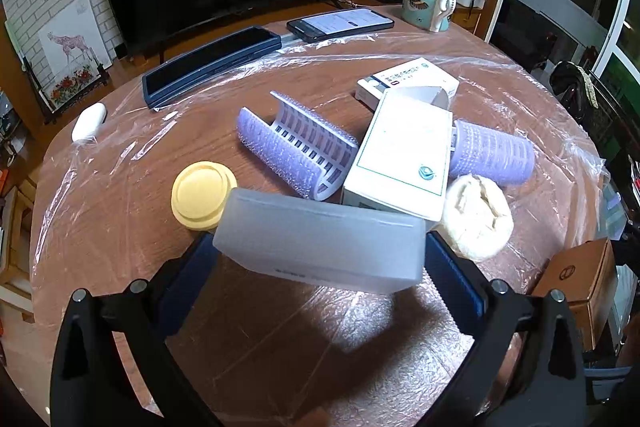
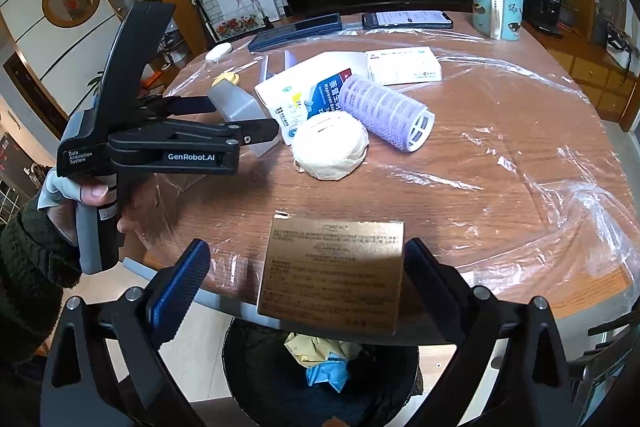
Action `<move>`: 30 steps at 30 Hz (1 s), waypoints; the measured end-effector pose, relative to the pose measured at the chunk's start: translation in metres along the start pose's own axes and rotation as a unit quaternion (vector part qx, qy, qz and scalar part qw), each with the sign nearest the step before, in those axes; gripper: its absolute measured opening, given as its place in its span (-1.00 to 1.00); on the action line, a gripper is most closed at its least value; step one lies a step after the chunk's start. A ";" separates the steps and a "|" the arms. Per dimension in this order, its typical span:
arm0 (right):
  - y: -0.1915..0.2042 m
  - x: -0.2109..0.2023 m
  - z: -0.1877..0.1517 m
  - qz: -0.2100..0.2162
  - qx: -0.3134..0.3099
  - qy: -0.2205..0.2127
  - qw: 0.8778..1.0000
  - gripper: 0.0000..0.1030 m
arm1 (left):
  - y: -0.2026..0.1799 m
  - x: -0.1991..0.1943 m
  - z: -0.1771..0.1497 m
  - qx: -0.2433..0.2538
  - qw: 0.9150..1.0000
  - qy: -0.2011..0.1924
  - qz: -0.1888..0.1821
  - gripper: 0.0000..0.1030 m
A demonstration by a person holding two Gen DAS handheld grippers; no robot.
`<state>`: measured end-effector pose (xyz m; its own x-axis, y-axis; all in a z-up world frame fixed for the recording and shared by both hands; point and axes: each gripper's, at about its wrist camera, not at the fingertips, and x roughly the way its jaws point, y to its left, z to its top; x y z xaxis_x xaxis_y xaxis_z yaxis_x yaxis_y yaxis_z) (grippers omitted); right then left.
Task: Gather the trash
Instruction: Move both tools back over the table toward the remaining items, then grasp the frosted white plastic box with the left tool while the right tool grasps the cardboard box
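My left gripper [image 1: 320,247] is shut on a frosted translucent plastic box [image 1: 320,239] just above the table; it also shows in the right wrist view [image 2: 236,107]. My right gripper [image 2: 306,259] stands wide open around a gold cardboard box [image 2: 332,275], which hangs over a black trash bin [image 2: 320,379] holding crumpled paper; its left pad [image 2: 180,287] is clear of the box. On the table lie a yellow lid [image 1: 202,193], a split purple hair roller [image 1: 296,147], a whole purple roller [image 2: 386,111], a white medicine carton [image 1: 400,155] and a cream wad [image 2: 330,143].
A second white carton [image 2: 404,65], a phone [image 2: 406,19], a dark case [image 1: 212,65], a patterned mug [image 2: 496,9] and a small white object [image 1: 89,122] sit at the back of the round wooden table [image 2: 500,163], which is covered in plastic film.
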<state>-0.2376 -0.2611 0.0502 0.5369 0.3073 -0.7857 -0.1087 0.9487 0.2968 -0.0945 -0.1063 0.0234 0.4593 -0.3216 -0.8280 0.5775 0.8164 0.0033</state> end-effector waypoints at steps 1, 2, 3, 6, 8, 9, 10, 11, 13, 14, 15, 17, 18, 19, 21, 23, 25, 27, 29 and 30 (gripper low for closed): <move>-0.001 0.001 0.000 0.002 0.001 0.000 1.000 0.85 | 0.000 0.000 0.000 0.001 1.000 0.000 0.000 0.97; -0.002 0.002 0.001 0.003 0.004 0.001 1.000 0.84 | 0.000 0.001 0.000 0.002 1.000 0.000 0.001 0.97; -0.002 0.002 0.001 0.002 0.007 0.001 1.000 0.74 | 0.000 0.001 0.000 0.003 1.000 -0.001 0.002 0.97; -0.005 0.005 -0.001 -0.004 0.014 0.009 1.000 0.41 | -0.001 0.001 0.000 0.007 1.000 -0.003 0.003 0.93; -0.008 0.007 -0.001 0.002 0.018 0.010 1.000 0.36 | -0.003 0.001 0.000 0.012 1.000 -0.002 0.005 0.74; -0.008 0.006 -0.001 0.002 0.020 0.008 1.000 0.36 | -0.004 0.001 0.000 0.014 1.000 -0.003 0.008 0.68; -0.009 0.006 -0.001 0.003 0.019 0.007 1.000 0.34 | -0.005 0.002 0.001 0.016 1.000 -0.003 0.008 0.66; -0.008 0.006 0.000 0.001 0.014 0.004 1.000 0.34 | -0.004 0.001 0.001 0.014 1.000 -0.004 0.005 0.66; -0.008 0.004 0.001 -0.002 0.010 0.001 1.000 0.28 | -0.004 0.000 0.000 0.009 1.000 -0.006 -0.003 0.65; -0.008 0.003 0.002 -0.003 0.009 -0.001 1.000 0.27 | -0.003 -0.001 0.000 0.007 1.000 -0.007 -0.003 0.65; -0.009 0.003 0.003 -0.003 0.008 -0.002 1.000 0.25 | -0.003 -0.002 0.000 0.007 1.000 -0.009 -0.002 0.65; -0.011 0.000 0.006 0.002 0.010 -0.006 1.000 0.22 | -0.004 -0.004 -0.001 0.008 1.000 -0.011 0.000 0.65; -0.012 0.000 0.007 0.007 0.011 -0.007 1.000 0.21 | -0.004 -0.006 -0.001 0.007 1.000 -0.013 0.001 0.65; -0.014 -0.001 0.008 0.009 0.013 -0.008 1.000 0.20 | -0.003 -0.008 -0.002 0.006 1.000 -0.015 0.001 0.65; -0.016 -0.002 0.009 0.013 0.015 -0.010 1.000 0.19 | -0.003 -0.012 -0.004 0.002 1.000 -0.017 0.003 0.65; -0.018 -0.002 0.010 0.016 0.020 -0.011 1.000 0.18 | -0.002 -0.016 -0.006 -0.002 1.000 -0.019 0.006 0.65; -0.020 -0.004 0.011 0.017 0.022 -0.012 1.000 0.17 | -0.002 -0.021 -0.008 -0.008 1.000 -0.021 0.005 0.65; -0.021 -0.004 0.012 0.016 0.020 -0.013 1.000 0.16 | -0.003 -0.026 -0.011 -0.009 1.000 -0.024 0.010 0.65; -0.021 -0.005 0.013 0.014 0.017 -0.013 1.000 0.16 | -0.004 -0.030 -0.013 -0.011 1.000 -0.027 0.011 0.65; -0.020 -0.005 0.014 0.011 0.014 -0.014 1.000 0.15 | -0.005 -0.032 -0.014 -0.013 0.999 -0.028 0.010 0.65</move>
<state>-0.2265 -0.2827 0.0555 0.5571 0.3259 -0.7638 -0.0975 0.9391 0.3296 -0.1220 -0.0935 0.0416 0.5092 -0.3305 -0.7947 0.5503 0.8349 0.0054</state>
